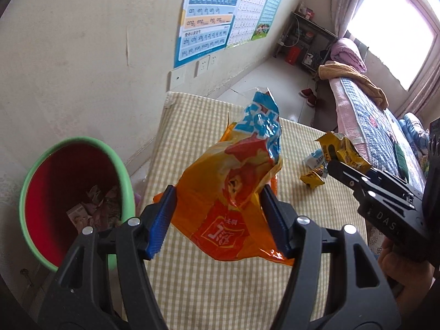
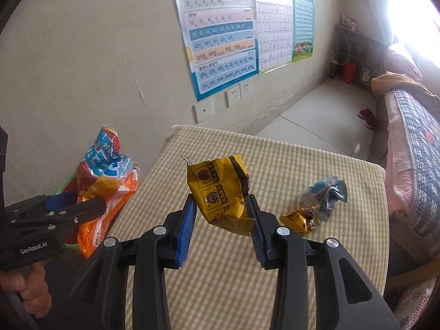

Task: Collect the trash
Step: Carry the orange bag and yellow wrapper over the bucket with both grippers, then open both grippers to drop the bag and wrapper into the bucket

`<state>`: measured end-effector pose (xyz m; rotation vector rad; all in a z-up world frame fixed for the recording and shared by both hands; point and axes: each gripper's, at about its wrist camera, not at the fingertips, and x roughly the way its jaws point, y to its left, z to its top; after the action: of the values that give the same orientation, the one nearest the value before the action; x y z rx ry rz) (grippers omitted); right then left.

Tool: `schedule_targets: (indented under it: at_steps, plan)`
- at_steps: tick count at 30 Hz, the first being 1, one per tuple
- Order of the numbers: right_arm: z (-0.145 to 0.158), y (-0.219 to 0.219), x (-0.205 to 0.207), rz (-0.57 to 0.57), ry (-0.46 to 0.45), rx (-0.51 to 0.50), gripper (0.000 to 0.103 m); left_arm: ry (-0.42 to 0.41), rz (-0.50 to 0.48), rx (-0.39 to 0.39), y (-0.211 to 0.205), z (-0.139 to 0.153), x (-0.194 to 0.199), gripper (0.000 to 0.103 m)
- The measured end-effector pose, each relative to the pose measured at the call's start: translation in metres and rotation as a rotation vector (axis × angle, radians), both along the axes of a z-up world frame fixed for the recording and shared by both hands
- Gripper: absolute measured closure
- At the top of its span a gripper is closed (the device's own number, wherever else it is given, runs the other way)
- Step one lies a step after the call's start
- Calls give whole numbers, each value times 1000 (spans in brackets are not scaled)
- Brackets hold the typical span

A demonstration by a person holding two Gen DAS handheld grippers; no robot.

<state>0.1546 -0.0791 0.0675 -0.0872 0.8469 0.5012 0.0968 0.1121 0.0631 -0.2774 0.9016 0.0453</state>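
Left gripper [image 1: 217,217]: jaws pinching the orange snack bag [image 1: 233,192] across its lower half, bag lifted clear of the checked surface [image 1: 220,288]. It hangs near the green-rimmed red bin [image 1: 68,200], which stands on the floor at the surface's left edge and already holds some wrappers. My read: bag is staged for a drop, needs to travel left until it is over the bin mouth.

Right gripper [image 2: 222,217]: jaws pinching the yellow wrapper [image 2: 220,195] by its lower sides, held up off the surface, well apart from the bin. Probably queued behind the left hand so the two do not collide at the bin.

Remaining on the surface: a small yellow wrapper [image 2: 298,218] touching a blue-white wrapper [image 2: 327,195], near the right edge. Both light and crinkly, so pinch on a fold.
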Motion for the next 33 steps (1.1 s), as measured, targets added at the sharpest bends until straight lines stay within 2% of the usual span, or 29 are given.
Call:
schedule_targets:
  at_steps: [17,26,33]
  plan:
    - [11,135,-44,260,-19,-1,66,-22,327,-63,126,0,-81,42]
    - [6,200,-61,372,-12,-8,66,-25,444,-80,176,-4,-112,42]
    - [-10,245,-64,436,10,-33,66,-13,501,-112,204,-17,-118,42]
